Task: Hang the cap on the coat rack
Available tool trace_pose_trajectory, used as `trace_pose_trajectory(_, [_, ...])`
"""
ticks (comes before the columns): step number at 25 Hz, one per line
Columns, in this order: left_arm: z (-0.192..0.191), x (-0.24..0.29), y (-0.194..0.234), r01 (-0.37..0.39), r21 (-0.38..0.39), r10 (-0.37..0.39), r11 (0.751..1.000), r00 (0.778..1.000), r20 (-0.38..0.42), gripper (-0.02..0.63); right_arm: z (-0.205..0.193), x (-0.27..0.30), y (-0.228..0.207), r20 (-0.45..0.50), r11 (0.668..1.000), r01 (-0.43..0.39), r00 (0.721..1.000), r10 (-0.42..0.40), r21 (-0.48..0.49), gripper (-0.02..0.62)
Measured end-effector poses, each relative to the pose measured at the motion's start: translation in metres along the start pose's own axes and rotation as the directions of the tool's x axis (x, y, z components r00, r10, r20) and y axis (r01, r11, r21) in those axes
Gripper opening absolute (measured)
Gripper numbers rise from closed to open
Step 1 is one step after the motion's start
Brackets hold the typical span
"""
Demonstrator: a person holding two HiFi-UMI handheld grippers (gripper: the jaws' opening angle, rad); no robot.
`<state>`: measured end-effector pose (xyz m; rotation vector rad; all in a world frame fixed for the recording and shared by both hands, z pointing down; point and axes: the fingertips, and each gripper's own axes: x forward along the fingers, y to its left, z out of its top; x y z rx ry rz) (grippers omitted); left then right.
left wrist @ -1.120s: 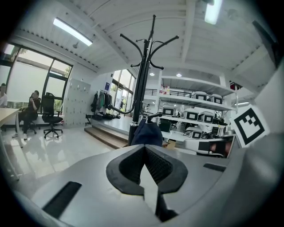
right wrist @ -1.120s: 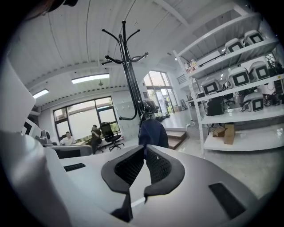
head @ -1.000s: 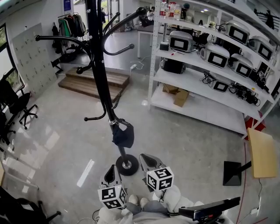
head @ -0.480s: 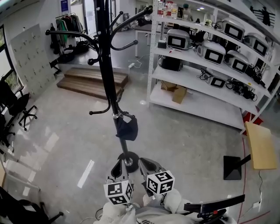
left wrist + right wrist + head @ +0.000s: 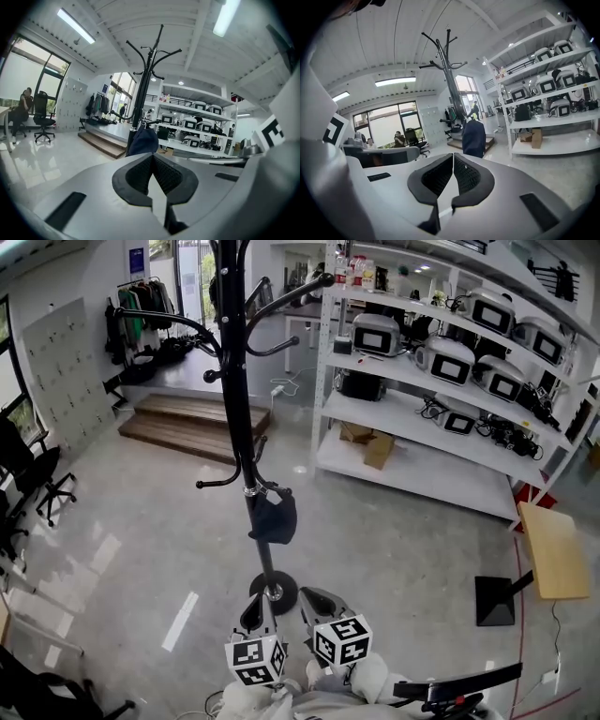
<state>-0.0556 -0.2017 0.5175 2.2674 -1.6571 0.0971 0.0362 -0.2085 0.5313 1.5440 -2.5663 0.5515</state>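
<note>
Navy cloth, soft and light by the look: cap (image 5: 272, 518) hanging from a low hook of the black coat rack (image 5: 232, 381), close against the pole, crown sagging downward, well above the round base. Probably floppy in the crown and stiffer at the brim; little weight, nothing fragile, some chance of sliding off a smooth hook if nudged. Best taken at the brim edge or the back band, should any re-hanging be called for; judging by how it hangs, hardly needed, task apparently done.

Left gripper (image 5: 260, 604) and right gripper (image 5: 307, 596) low in the head view, side by side, near the rack's base and apart from the cap. Left fingers (image 5: 137, 174) pressed together on nothing; right fingers (image 5: 436, 178) likewise pressed together and empty, cap straight ahead of both.

Further out: pale glossy floor (image 5: 141, 549), white shelving (image 5: 422, 423) with boxy devices to the right, wooden step (image 5: 192, 423) behind the rack.
</note>
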Motion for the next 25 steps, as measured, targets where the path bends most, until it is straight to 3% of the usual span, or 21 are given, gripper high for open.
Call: trace_pose_trajectory(25, [0.003,-0.004,-0.004,0.017,0.021,-0.018,1.0,1.0,0.016,-0.011,0.0,-0.01,-0.004,0.023,0.999,0.035,0.999,-0.035,-0.015,0.014])
